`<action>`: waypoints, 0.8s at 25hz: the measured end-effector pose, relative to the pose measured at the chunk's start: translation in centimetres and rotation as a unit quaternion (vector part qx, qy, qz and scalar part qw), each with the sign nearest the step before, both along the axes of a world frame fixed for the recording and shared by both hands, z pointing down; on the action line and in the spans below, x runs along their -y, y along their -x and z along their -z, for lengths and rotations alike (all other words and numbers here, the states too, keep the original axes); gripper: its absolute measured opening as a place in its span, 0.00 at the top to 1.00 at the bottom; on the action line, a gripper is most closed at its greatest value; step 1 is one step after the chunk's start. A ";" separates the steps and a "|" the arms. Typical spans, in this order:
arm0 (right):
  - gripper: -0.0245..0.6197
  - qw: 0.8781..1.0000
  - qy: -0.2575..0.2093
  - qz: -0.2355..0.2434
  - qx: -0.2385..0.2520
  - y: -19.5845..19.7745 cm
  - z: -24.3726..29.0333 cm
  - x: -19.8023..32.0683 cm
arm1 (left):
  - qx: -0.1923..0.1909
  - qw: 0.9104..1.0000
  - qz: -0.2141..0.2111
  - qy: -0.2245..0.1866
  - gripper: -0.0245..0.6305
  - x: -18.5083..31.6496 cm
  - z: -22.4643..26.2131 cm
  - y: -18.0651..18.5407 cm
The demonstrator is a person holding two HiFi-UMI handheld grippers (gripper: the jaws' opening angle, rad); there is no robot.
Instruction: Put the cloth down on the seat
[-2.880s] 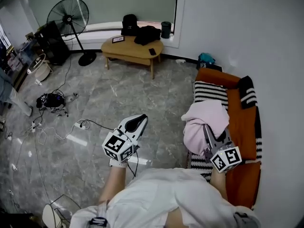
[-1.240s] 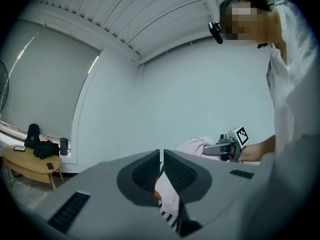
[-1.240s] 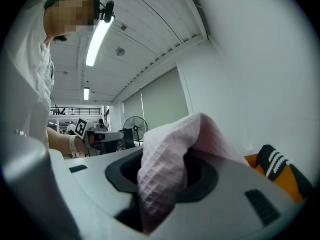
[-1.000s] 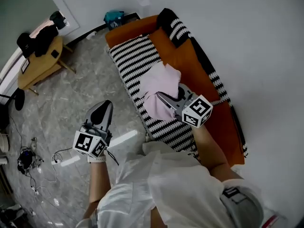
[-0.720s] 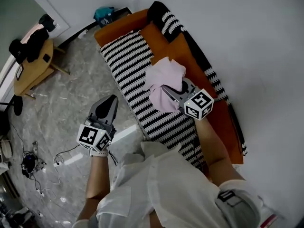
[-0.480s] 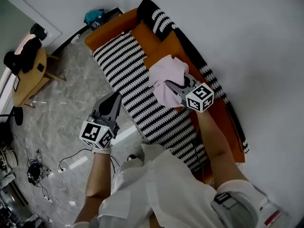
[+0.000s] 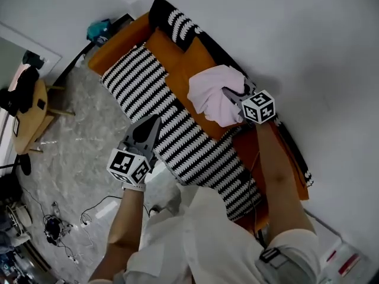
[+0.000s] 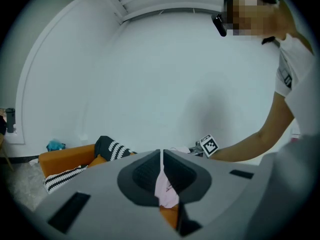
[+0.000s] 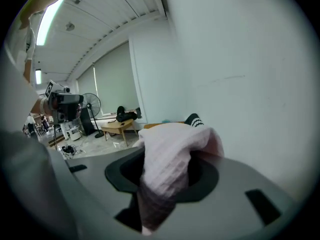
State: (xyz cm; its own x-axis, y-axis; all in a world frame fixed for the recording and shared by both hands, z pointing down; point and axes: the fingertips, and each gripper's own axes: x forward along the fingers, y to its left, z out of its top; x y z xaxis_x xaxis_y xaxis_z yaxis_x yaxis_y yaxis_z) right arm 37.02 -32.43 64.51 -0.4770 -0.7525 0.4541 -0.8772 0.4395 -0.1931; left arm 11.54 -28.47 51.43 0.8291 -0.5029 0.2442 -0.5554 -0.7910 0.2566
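A pale pink cloth [image 7: 212,93] hangs bunched from my right gripper [image 7: 228,95], whose jaws are shut on it just above the sofa's orange seat [image 7: 183,64], near the backrest. In the right gripper view the cloth [image 9: 170,154] fills the gap between the jaws and drapes over them. My left gripper [image 7: 153,123] is shut and holds nothing; it hovers over the front edge of the black-and-white striped blanket [image 7: 177,135] on the sofa. In the left gripper view the jaws [image 8: 161,156] stand together, with the far-off cloth [image 8: 165,190] showing through the slit.
A striped cushion [image 7: 177,21] lies at the sofa's far end. The white wall [image 7: 308,52] runs close behind the backrest. A wooden table [image 7: 26,111] stands at the left, a teal item [image 7: 98,28] beyond the sofa, and cables [image 7: 56,226] lie on the marble floor.
My right gripper has carried the cloth from over the striped blanket across to the orange seat by the backrest. The left gripper stayed shut and kept beside the sofa's front edge.
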 end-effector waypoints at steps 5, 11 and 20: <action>0.70 0.997 0.040 -0.040 -0.053 -4.8 -2.9 -0.2 | -0.005 1.000 -0.028 0.002 0.91 0.5 -0.4 -3.7; 0.69 0.970 0.138 -0.160 -0.118 -11.6 -6.7 -1.4 | -0.007 0.999 -0.041 0.000 0.91 0.1 -0.3 -4.0; 0.54 0.951 0.203 -0.169 -0.159 -12.5 -7.9 -2.8 | -0.011 0.999 -0.030 0.012 0.91 -0.6 -1.0 -2.1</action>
